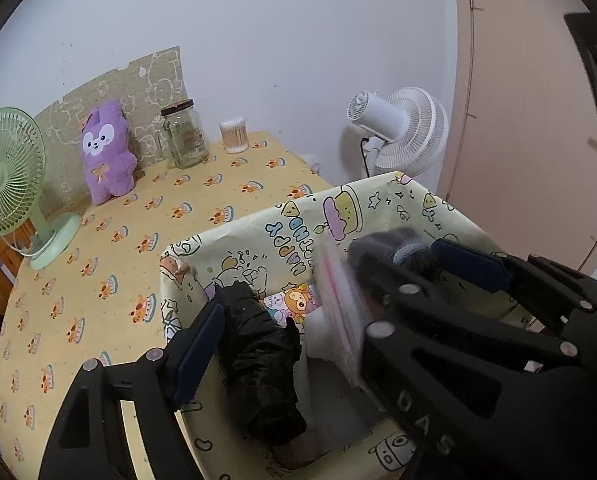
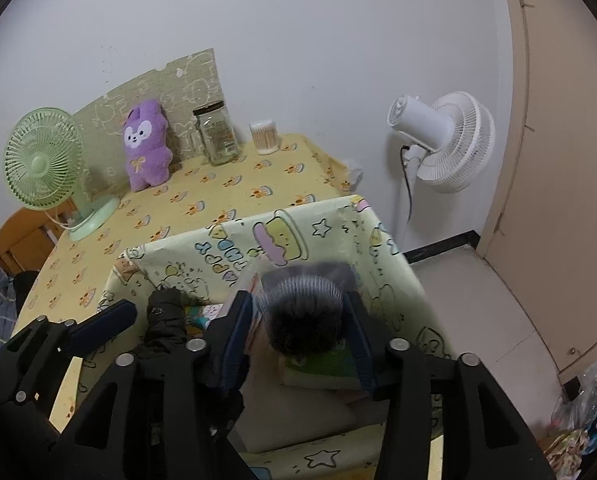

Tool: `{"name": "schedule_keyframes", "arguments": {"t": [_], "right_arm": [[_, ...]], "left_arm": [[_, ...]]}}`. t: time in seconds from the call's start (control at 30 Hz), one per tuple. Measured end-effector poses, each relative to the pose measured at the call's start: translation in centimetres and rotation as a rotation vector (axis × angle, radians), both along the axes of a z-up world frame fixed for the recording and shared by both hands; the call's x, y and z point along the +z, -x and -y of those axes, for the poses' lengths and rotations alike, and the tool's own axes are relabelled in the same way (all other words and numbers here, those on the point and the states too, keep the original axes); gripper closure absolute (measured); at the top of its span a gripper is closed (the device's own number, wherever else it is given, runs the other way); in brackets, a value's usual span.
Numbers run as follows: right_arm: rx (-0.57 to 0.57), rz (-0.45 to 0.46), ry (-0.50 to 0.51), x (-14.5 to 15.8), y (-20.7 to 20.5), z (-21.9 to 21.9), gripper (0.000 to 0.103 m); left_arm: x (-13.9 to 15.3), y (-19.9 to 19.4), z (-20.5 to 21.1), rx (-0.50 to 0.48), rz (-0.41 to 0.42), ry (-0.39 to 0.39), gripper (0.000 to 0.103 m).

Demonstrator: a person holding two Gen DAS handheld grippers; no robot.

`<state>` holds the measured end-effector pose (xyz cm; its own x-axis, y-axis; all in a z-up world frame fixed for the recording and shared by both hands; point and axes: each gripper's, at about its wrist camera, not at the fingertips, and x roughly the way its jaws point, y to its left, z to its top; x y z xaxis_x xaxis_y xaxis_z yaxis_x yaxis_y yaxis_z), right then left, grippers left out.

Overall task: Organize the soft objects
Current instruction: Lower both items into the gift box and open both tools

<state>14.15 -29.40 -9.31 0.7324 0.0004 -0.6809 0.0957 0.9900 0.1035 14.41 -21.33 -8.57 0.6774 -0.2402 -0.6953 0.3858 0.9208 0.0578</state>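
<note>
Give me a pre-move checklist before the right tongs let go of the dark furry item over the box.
1. Right tongs gripping the dark furry item: ok, a pad sits on each side of it.
2. Item above the cartoon-print box, not the table: ok.
3. Landing spot free: cannot tell; a clear plastic bag and a green item lie beneath.
4. Left tongs out of the drop path: not ok, open and over the box right beside the item.
5. Black bundle already in the box: ok.
6. Purple plush still to collect: not ok, upright on the table by the jar.
</note>
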Motion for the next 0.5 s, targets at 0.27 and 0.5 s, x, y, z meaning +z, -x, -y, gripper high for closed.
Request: {"name": "schedule_keyframes", "arguments": {"t": [0.27, 0.5], "right_arm": [[-0.052, 0.050, 0.025, 1.1, 1.6, -0.6, 0.009], [-0.055, 0.063, 0.047, 2.3, 2.7, -1.4, 0.008]], "left_arm": [[0.9, 0.8, -0.5, -0.005, 0.021, 0.006, 0.012], [1.8, 2.1, -1.4, 0.008, 0.048, 0.004, 0.008]]}}
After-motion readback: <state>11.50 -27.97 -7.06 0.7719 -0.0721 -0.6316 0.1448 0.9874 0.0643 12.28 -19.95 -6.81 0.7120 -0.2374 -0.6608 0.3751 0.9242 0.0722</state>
